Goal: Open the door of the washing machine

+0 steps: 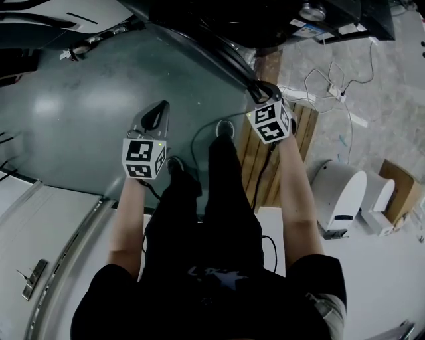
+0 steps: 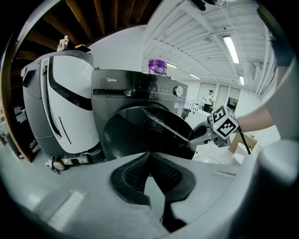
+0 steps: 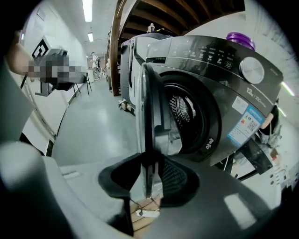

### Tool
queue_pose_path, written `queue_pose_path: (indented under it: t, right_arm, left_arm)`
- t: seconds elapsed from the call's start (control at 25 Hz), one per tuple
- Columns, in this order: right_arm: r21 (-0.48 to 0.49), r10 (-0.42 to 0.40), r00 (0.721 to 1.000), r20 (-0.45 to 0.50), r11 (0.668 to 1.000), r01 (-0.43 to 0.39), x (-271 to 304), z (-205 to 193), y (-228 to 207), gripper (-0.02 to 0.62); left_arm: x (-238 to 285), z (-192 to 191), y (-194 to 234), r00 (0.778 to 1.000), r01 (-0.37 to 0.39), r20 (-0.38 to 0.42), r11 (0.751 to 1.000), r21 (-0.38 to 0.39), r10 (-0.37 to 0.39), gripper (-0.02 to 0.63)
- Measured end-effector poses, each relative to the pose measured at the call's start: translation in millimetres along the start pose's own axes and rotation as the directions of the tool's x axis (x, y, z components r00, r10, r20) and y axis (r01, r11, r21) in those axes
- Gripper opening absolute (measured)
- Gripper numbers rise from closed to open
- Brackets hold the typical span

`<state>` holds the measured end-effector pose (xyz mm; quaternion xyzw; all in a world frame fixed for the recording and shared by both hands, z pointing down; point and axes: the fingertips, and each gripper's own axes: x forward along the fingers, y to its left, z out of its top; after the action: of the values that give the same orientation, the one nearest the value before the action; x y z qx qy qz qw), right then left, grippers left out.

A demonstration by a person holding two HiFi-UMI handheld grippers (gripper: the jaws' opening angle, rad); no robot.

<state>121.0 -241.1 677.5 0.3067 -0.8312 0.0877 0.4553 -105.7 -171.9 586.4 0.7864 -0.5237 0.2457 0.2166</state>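
My right claw [image 3: 148, 170] pinches dark round glass door [image 3: 150, 102] — upright, swung out, edge facing claw. My left claw [image 2: 149, 161] closed, empty.

Head view: washer [image 1: 219, 16] cut off at top edge; its front not visible. Right gripper view: door [image 3: 148, 107] lower end hidden btwn pads [image 3: 177, 179]; drum [image 3: 184, 109] part-covered by door; panel [image 3: 205, 53] print too small to read. Left gripper view: door btm hidden behind left gripper [image 2: 148, 156]; bkgd person [image 2: 210, 97] too small to tell.
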Motion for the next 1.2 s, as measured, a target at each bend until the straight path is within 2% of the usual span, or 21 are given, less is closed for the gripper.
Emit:
queue_pose_path:
  t: [0.32,0.48,0.8,1.2]
  right_arm:
    - [0.008,0.046,0.999,-0.029,0.999,-0.046,-11,0,62,0.121]
    - [0.032,0.041,0.998,-0.043,0.999,-0.040,-13,4,94,0.121]
    - [0.174,0.021,0.998,-0.055,0.985,-0.011,-14,17,152,0.121]
    - [0.324,0.022,0.999,-0.036,0.946,-0.010,-6,41,216,0.126]
  left_arm:
    - [-46,-20,17,1.000,-0.025,0.018,0.999,-0.020,0.025,0.011]
    - [-69,-30,21,0.999,-0.029,0.025,0.999,-0.029,0.030,0.011]
    - [-121,-62,51,0.997,-0.076,0.025,0.995,-0.061,0.077,0.011]
    - [-174,-107,79,0.993,-0.115,0.019,0.986,-0.122,0.118,0.011]
